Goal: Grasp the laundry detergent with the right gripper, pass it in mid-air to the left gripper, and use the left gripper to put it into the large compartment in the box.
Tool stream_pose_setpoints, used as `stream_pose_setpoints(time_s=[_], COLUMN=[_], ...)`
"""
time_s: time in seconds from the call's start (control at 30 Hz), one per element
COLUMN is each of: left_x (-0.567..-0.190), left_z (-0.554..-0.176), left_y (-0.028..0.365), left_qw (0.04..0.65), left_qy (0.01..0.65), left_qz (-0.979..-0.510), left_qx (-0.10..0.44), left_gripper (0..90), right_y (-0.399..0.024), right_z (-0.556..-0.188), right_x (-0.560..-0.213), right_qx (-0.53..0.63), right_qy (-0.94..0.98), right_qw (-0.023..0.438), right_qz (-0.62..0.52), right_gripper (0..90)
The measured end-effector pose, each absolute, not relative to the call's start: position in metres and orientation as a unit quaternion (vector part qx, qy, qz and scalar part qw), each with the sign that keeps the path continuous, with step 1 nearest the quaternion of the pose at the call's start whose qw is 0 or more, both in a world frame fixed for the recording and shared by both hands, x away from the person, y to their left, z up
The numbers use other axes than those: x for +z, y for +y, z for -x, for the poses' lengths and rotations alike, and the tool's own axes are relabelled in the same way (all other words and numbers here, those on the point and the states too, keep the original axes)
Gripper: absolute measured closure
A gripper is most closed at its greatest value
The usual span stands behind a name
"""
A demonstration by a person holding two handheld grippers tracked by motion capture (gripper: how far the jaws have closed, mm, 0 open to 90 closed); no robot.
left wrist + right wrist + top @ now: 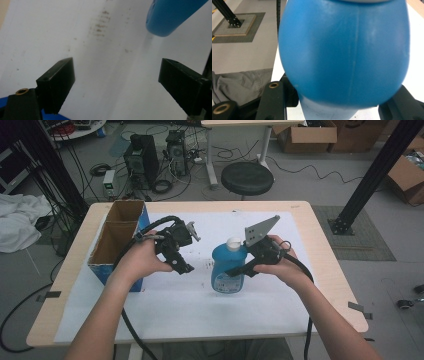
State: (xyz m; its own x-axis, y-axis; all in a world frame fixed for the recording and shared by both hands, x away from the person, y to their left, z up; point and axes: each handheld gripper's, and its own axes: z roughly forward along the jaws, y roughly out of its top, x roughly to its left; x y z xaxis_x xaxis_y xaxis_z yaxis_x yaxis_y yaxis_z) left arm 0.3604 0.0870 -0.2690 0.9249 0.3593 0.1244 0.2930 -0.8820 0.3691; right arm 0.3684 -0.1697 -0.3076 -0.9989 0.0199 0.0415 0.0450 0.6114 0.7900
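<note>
A: Where is the bottle point(228, 270)?

B: Standing upright at the middle of the frame, on the white sheet point(200, 310) that covers the bench point(320, 245). Its white cap point(233, 243) is on top. The cardboard box point(117, 242) sits well apart at the left.

A: And the right gripper point(239, 270)?

B: Its fingers straddle the blue body low down, one on each side. In the right gripper view the bottle bulges right between them, but I cannot tell whether they are pressing on it yet.

A: The left gripper point(185, 268)?

B: Wide open, holding nothing, hanging over the sheet just left of the bottle.

A: How will the bottle handle?

B: I judge it smooth, rounded plastic, likely slippery and a bit squeezable. A grip across the narrower lower part seems safer than on the bulge.
</note>
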Motion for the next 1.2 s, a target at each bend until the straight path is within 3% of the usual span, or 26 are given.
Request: stream_pose_setpoints(time_s=[0.43, 1.2], left_x=[-0.228, -0.219], left_z=[-0.354, -0.352], left_y=[0.079, 0.049], left_qw=[0.213, 0.211], left_qy=[0.141, 0.1], left_qz=[-0.963, -0.971], left_qx=[0.084, 0.056], left_gripper=[11.6, 9.7], right_y=[-0.158, -0.129], right_z=[-0.374, -0.374], right_x=[-0.294, -0.294], right_qx=[-0.425, -0.408], right_qy=[-0.905, -0.912], right_qw=[0.022, 0.032], right_qz=[0.001, -0.023], right_gripper=[45.6, 45.7])
